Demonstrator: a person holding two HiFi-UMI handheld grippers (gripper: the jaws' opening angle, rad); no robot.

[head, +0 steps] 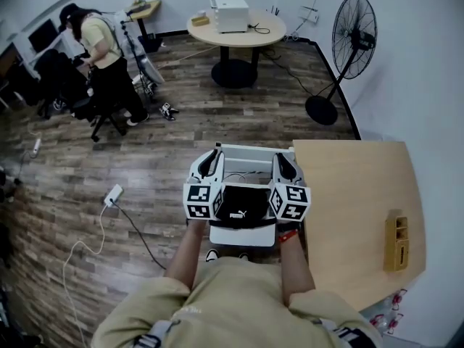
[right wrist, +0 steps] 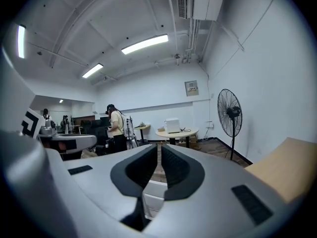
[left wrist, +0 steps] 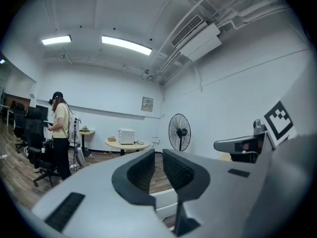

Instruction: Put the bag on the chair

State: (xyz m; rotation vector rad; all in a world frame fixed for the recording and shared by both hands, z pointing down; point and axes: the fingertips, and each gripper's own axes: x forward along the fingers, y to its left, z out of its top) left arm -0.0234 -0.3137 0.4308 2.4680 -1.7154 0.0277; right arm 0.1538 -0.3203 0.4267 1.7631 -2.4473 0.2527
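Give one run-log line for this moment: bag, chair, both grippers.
black Puma bag: on white chair | left gripper: shut, empty | right gripper: shut, empty

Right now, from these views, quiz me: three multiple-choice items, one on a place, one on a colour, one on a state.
1. The bag lies:
A. on the round table
B. on the white chair
C. on the floor by the fan

2. The bag is:
A. black
B. red
C. yellow

3. The jaws of the left hand-held gripper are:
A. wide apart
B. clamped on the bag
C. nearly together, with nothing between them

Key:
1. B, since the head view shows it resting on the seat.
2. A, since its cloth is plainly black.
3. C, since the left gripper view shows only a thin, empty gap.
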